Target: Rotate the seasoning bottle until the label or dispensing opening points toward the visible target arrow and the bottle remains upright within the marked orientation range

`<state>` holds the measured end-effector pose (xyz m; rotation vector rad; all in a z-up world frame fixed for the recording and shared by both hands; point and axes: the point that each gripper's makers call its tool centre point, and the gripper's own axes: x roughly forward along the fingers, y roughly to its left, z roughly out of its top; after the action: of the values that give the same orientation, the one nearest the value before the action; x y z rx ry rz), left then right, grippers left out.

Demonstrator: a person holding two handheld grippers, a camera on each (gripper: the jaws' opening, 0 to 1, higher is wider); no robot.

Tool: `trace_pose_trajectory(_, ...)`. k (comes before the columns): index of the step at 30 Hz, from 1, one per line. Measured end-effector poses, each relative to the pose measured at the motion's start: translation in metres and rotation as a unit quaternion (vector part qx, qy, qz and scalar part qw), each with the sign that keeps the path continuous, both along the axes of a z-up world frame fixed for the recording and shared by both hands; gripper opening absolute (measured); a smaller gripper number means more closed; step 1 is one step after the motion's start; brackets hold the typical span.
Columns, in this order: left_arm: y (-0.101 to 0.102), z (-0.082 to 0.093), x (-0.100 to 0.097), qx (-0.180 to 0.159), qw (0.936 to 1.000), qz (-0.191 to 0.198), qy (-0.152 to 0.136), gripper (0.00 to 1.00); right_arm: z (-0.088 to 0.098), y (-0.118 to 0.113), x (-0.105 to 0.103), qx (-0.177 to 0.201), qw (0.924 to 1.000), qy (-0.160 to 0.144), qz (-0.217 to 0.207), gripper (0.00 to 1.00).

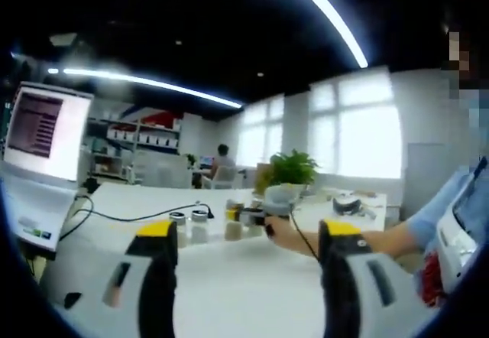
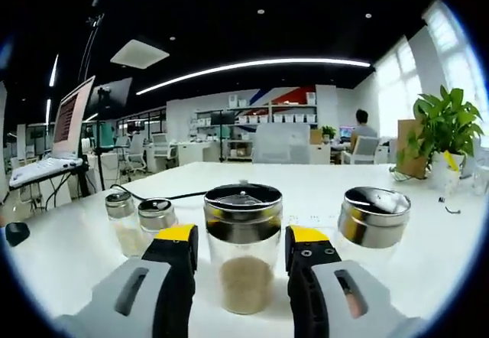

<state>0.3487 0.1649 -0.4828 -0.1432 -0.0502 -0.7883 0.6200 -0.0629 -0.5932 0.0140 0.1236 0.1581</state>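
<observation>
Straddling the seasoning bottle (image 2: 243, 248) at lower centre of the right gripper view, the right gripper (image 2: 241, 251) has its yellow-tipped jaws apart, one on each side of the glass and very near it; whether they touch cannot be told. The bottle stands upright on the white table (image 2: 397, 292), its metal lid level. My reading is that the grasp step is in hand: closing on the glass comes next, then a turn about its upright axis without tipping. No target arrow shows, so the turn's direction is unclear. Just beyond stand two small shakers (image 2: 141, 219) at left and a wider jar (image 2: 372, 219) at right. In the left gripper view, the left gripper (image 1: 244, 250) hangs with jaws apart, holding nothing, low in the frame.
</observation>
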Motion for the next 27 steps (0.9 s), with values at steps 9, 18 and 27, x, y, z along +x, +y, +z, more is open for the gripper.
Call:
trace_pose_trajectory(9,0.002,0.001,0.001,-0.001,1.0,0.001,-0.002,0.8,-0.006,0.001,0.01,-0.001,0.9997,-0.012,-0.019,0.4)
trace_pose_trajectory(18,0.004,0.003,0.003,-0.004,1.0,-0.001,-0.002,0.8,-0.014,0.001,0.022,-0.01,0.9996,-0.014,-0.021,0.4)
trace_pose_trajectory(27,0.002,0.002,0.004,-0.004,1.0,0.0,0.003,0.8,-0.012,-0.004,0.03,-0.004,0.9992,-0.026,-0.029,0.39)
